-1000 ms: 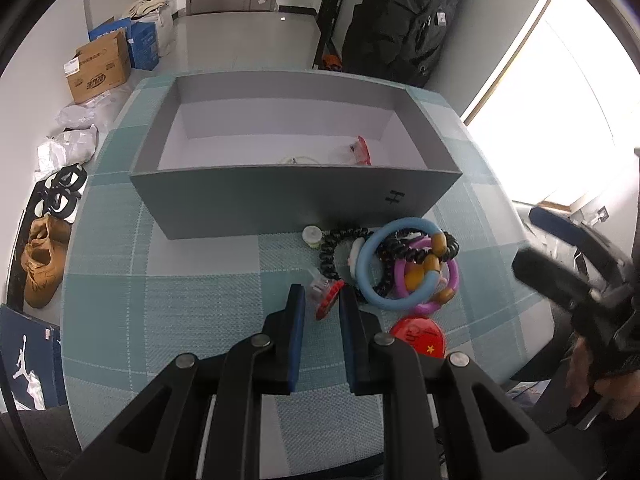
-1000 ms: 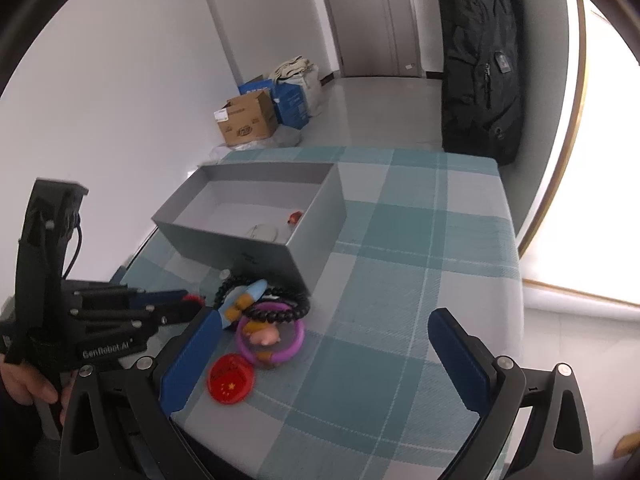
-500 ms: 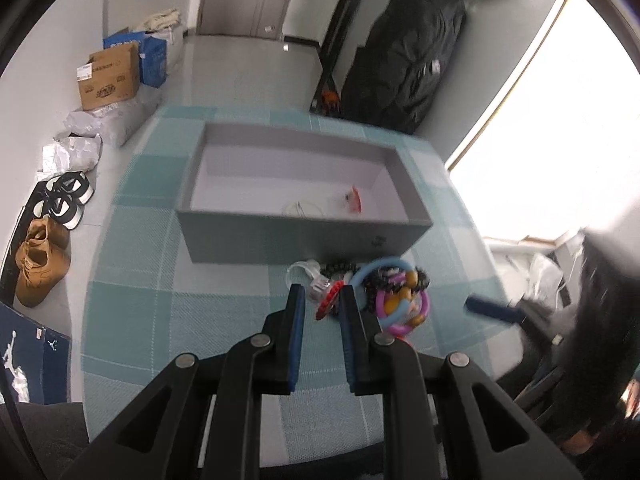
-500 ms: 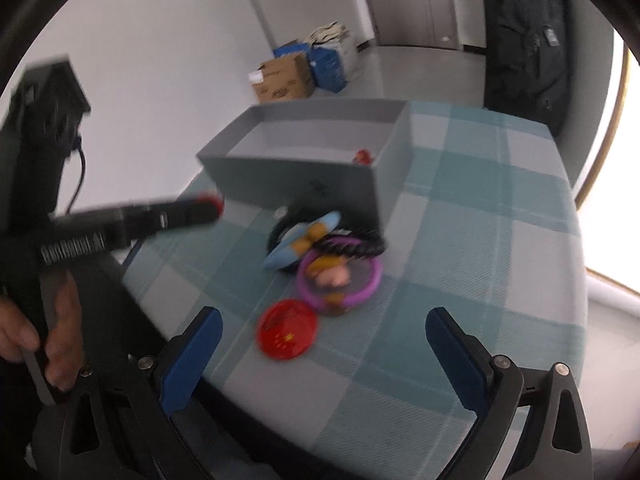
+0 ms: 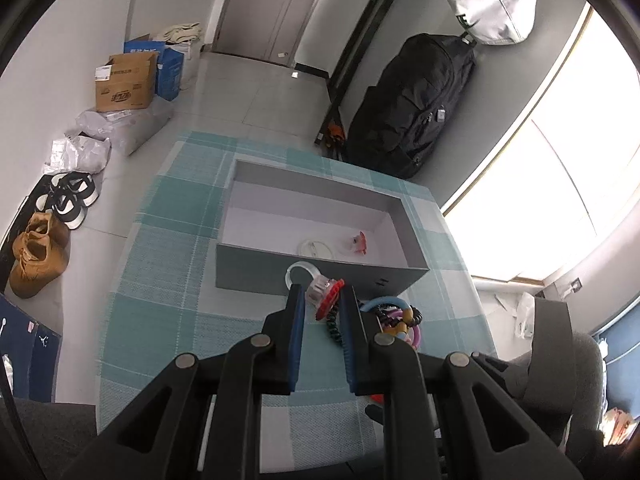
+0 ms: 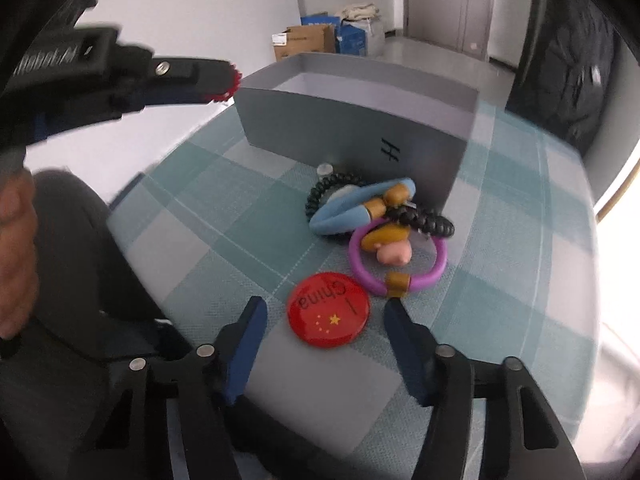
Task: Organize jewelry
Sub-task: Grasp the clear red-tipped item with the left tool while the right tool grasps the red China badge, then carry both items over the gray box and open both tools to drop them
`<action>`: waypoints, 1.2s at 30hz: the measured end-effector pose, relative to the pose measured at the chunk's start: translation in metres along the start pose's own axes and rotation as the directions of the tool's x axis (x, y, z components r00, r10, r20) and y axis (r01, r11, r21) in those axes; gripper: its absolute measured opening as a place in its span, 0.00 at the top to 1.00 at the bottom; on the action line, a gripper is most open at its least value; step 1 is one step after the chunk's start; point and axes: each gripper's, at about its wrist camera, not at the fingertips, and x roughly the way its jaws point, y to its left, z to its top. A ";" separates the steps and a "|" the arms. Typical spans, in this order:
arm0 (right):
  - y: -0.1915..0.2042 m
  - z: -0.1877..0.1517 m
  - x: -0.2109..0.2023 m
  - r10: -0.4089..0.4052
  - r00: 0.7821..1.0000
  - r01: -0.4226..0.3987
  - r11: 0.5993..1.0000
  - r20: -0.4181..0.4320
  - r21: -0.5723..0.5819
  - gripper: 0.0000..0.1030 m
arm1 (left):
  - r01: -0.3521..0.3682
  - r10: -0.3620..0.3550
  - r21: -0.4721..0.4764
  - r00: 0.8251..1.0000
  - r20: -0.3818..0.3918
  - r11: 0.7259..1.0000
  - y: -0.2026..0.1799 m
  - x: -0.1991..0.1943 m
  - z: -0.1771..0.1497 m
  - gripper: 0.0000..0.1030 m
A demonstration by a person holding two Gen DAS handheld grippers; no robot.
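My left gripper [image 5: 320, 300] is shut on a small red toothed hair clip with a clear ring [image 5: 324, 294] and holds it high above the table, in front of the open grey box [image 5: 320, 270]. It also shows in the right wrist view [image 6: 224, 84]. The box holds a white ring [image 5: 316, 249] and a red piece [image 5: 358, 243]. My right gripper [image 6: 324, 316] is open, low over the table, its fingers either side of a red round badge [image 6: 329, 309]. Beyond it lie a purple bracelet [image 6: 400, 268], a blue bracelet [image 6: 352, 210] and a black coil hair tie [image 6: 332, 186].
The table has a teal checked cloth [image 5: 168, 320]. The grey box [image 6: 360, 120] stands just behind the jewelry pile. A black backpack [image 5: 412, 108] leans on the far wall. Shoes [image 5: 38, 252] and cardboard boxes [image 5: 124, 84] are on the floor at the left.
My left gripper has risen well above the table with the red clip in it. My right gripper has dropped forward to the red badge and its jaws have narrowed.
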 end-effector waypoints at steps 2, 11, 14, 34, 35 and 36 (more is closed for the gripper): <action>0.004 0.001 0.001 -0.025 1.000 0.025 1.000 -0.002 -0.016 0.55 | 0.001 -0.001 -0.007 1.000 -0.004 1.000 0.002 0.001 0.000 0.88; 0.009 0.000 0.002 0.014 1.000 -0.014 0.999 0.001 -0.036 0.59 | 0.006 -0.006 -0.026 1.000 -0.002 1.000 0.004 -0.001 0.000 0.88; 0.006 0.003 -0.005 0.055 0.998 -0.055 0.998 0.021 -0.025 0.59 | 0.007 -0.007 -0.026 1.000 -0.002 1.000 0.004 -0.001 0.000 0.88; -0.013 0.039 -0.049 0.218 0.946 -0.238 0.970 0.239 0.057 0.59 | 0.007 -0.008 -0.056 1.000 -0.006 0.998 0.009 0.006 0.006 0.88; -0.016 0.043 -0.052 0.220 0.942 -0.243 0.968 0.254 0.063 0.59 | 0.008 -0.008 -0.057 1.000 -0.005 0.998 0.009 0.007 0.006 0.88; -0.018 0.047 -0.053 0.222 0.939 -0.248 0.966 0.264 0.069 0.59 | 0.011 -0.012 -0.060 1.000 -0.003 0.998 0.009 0.007 0.007 0.88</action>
